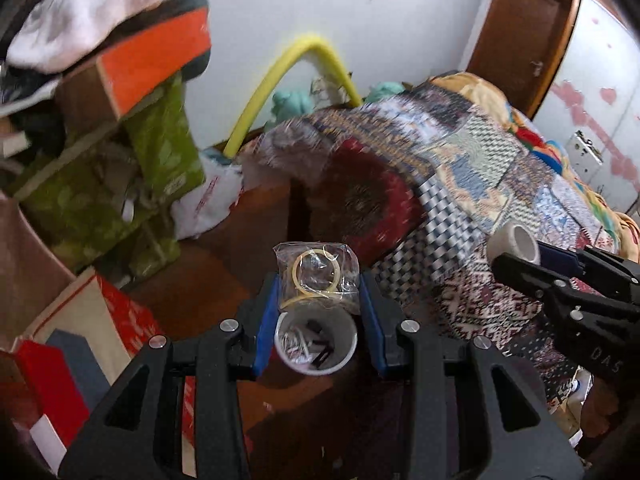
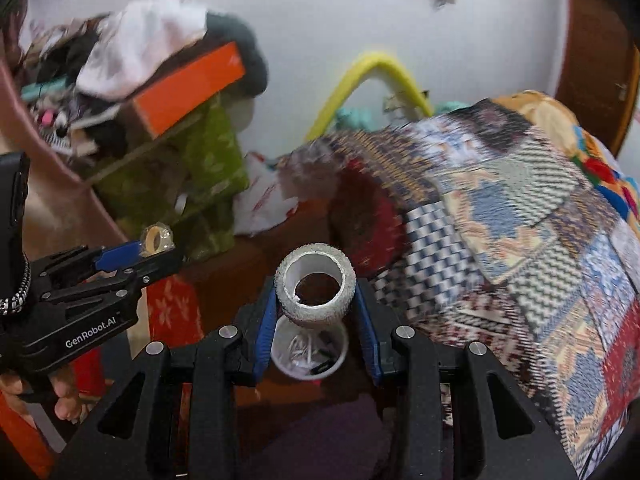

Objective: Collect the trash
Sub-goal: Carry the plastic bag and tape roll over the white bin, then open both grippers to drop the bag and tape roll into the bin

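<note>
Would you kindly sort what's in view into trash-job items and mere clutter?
Job: clear bag in left claw; tape roll in right claw; white bin below.
Lying about: patterned blanket, orange box, yellow tube.

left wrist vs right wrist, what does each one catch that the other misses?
Left wrist only: the clear plastic bag close up between the left gripper pads, and red and white boxes at lower left.

Right wrist only: the tape roll seen down its hollow core in the right gripper, and the person's fingers under the left tool.

Both: white bin below the jaws, patchwork blanket, yellow hoop, orange box, and each other's load from the side.
</note>
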A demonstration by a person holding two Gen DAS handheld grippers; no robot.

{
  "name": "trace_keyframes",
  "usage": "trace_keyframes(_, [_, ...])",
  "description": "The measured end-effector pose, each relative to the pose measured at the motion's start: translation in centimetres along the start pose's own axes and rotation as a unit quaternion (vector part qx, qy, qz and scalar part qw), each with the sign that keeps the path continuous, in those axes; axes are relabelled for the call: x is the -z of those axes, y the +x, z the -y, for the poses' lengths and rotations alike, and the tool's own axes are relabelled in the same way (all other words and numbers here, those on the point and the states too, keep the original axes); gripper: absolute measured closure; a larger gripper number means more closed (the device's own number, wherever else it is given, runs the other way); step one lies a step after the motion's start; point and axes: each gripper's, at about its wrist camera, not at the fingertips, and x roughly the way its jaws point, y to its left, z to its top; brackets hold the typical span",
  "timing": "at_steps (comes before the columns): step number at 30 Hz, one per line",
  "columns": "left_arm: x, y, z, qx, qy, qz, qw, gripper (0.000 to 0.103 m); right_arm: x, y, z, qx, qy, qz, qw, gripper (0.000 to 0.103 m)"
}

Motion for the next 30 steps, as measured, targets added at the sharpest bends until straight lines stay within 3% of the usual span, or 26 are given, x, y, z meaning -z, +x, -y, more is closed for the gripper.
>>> trace_keyframes(14, [2.4, 8.6, -3.7, -0.004, -0.045, -0.103, 0.9936, 0.064, -0.9, 11.3, -1.5, -0.051, 0.003, -0.136, 0.989, 0.069])
trace_keyframes(22, [2.7, 12.4, -3.9, 0.006, -0.057, -0.143, 0.9881, 0.064, -1.9, 14.8, -0.8, -0.072, 0.012, -0.180, 0.981, 0.068])
trace_keyframes(25, [2.5, 13.7, -3.7, 0.010, -0.056, -0.158, 0.9859, 0.064, -2.5, 15.2, -0.4, -0.069, 0.012, -0.177, 0.982, 0.067])
trace_keyframes(30, [2.0, 15.5, -2.6, 0.013, -0.043, -0.170, 0.9844, 0.064, -3.0, 15.0, 0.2, -0.074, 0.008, -0.167, 0.983, 0.055])
